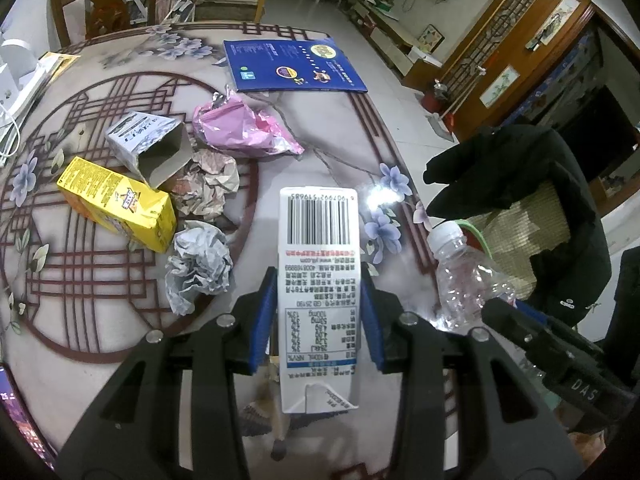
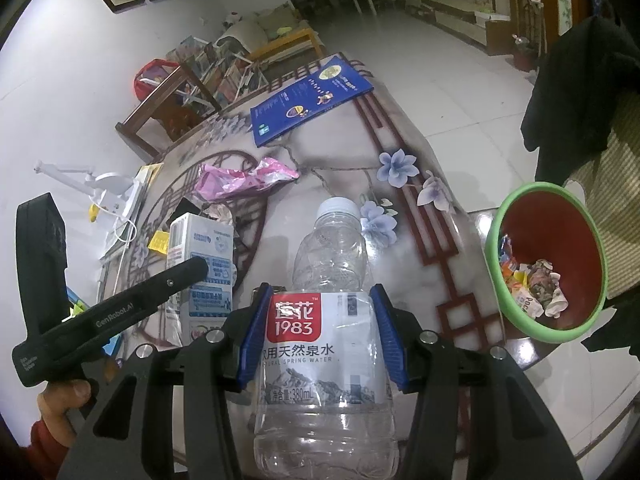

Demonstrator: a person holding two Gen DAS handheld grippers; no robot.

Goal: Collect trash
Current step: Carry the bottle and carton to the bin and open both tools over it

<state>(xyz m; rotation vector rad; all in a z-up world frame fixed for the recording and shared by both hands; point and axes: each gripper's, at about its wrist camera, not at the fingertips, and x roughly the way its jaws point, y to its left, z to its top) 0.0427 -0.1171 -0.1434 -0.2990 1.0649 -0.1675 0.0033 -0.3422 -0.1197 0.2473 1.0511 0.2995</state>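
Observation:
My left gripper (image 1: pixel 319 284) is shut on a white milk carton (image 1: pixel 319 264) and holds it above the table; the carton also shows in the right wrist view (image 2: pixel 204 264). My right gripper (image 2: pixel 320 300) is shut on an empty clear water bottle (image 2: pixel 328 320), which also shows at the right of the left wrist view (image 1: pixel 464 276). A red bin with a green rim (image 2: pixel 500 240) stands to the right beside the table, with wrappers inside. On the table lie a pink wrapper (image 1: pixel 244 128), a yellow box (image 1: pixel 116 200), an open grey box (image 1: pixel 152 144) and crumpled paper balls (image 1: pixel 200 264).
A blue booklet (image 1: pixel 292 66) lies at the table's far edge. A chair draped with a black coat (image 1: pixel 520 184) stands right of the table. Wooden chairs (image 1: pixel 104 4) stand behind it. White devices and cables (image 2: pixel 104 192) sit at the table's left side.

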